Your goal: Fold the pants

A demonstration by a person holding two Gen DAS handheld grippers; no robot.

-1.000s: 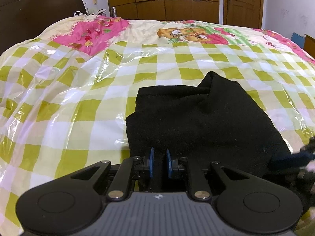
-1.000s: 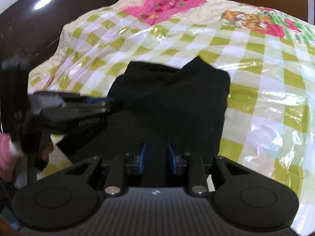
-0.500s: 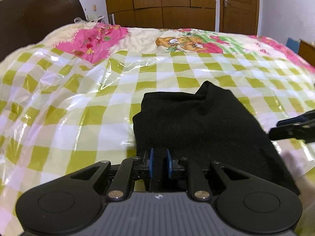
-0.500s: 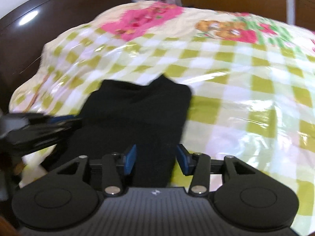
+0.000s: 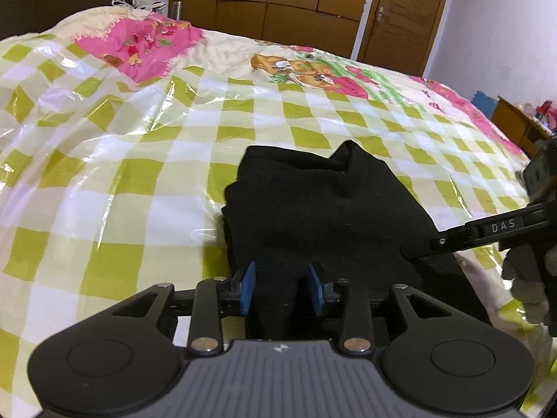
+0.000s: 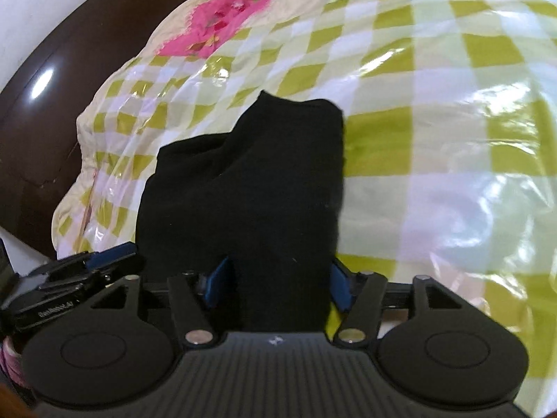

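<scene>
You are holding both tools over the folded black fabric pants, which are lying on the bed's glossy green-and-white checked cover, near its close edge. Your left hand-held gripper has just been opening; its blue pads are standing apart with black cloth between them, not pinched. Your right hand-held gripper has also just been opening, wide, its pads straddling the pants' near end.

Black hand-held gripper, blue pads, silver screws, "DAS" lettering.
</scene>
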